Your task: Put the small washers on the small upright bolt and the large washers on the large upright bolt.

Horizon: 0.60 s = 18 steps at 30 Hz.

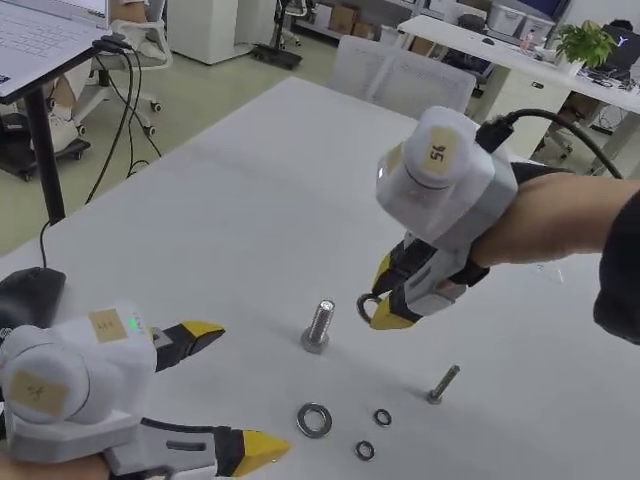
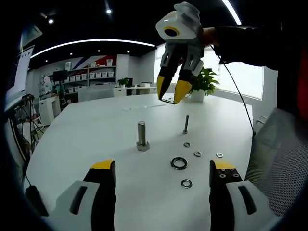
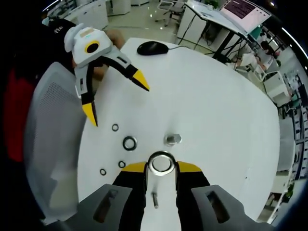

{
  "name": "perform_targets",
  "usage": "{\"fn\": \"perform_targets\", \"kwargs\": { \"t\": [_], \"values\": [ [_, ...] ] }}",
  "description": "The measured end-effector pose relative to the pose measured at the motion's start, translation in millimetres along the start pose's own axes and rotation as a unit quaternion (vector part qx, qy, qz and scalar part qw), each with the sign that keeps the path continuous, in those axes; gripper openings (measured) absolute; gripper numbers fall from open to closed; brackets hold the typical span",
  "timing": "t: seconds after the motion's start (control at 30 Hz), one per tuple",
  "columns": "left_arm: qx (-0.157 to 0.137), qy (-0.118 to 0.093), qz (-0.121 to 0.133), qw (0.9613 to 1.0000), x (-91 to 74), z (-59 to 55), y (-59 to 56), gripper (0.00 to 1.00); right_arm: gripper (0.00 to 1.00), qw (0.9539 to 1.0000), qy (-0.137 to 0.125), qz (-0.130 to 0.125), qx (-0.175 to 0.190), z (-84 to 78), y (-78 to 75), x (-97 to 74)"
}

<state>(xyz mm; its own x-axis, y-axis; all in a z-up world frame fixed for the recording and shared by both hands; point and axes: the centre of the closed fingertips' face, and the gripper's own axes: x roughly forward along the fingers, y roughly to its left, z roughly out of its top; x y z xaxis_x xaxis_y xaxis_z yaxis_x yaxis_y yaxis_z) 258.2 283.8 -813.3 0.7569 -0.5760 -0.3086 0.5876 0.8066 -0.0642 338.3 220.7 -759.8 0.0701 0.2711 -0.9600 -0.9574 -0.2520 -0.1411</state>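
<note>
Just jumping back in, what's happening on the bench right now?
The right tool is shut on a large washer, held in the air close to the top of the large upright bolt, not yet on it. The left tool hangs open, holding nothing. A second large washer and the small washers lie on the table near the small bolt.

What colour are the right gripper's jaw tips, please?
Yellow; the right gripper shows best in the left gripper view.
</note>
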Motion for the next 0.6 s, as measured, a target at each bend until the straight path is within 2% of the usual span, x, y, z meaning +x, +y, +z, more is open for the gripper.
{"fn": "perform_targets", "kwargs": {
  "t": [0.33, 0.6],
  "values": [
    [-0.003, 0.006, 0.003, 1.0000, -0.3, -4.2, 2.2, 0.78, 0.23, 0.9997, 0.003, 0.019, -0.018, 12.8, -16.3, 11.6],
    [-0.002, 0.011, 0.001, 0.9999, 1.4, -5.4, 2.0, 0.77, 0.23, 0.9990, 0.008, 0.035, -0.025, 18.8, -20.7, 23.3]
  ]
}}
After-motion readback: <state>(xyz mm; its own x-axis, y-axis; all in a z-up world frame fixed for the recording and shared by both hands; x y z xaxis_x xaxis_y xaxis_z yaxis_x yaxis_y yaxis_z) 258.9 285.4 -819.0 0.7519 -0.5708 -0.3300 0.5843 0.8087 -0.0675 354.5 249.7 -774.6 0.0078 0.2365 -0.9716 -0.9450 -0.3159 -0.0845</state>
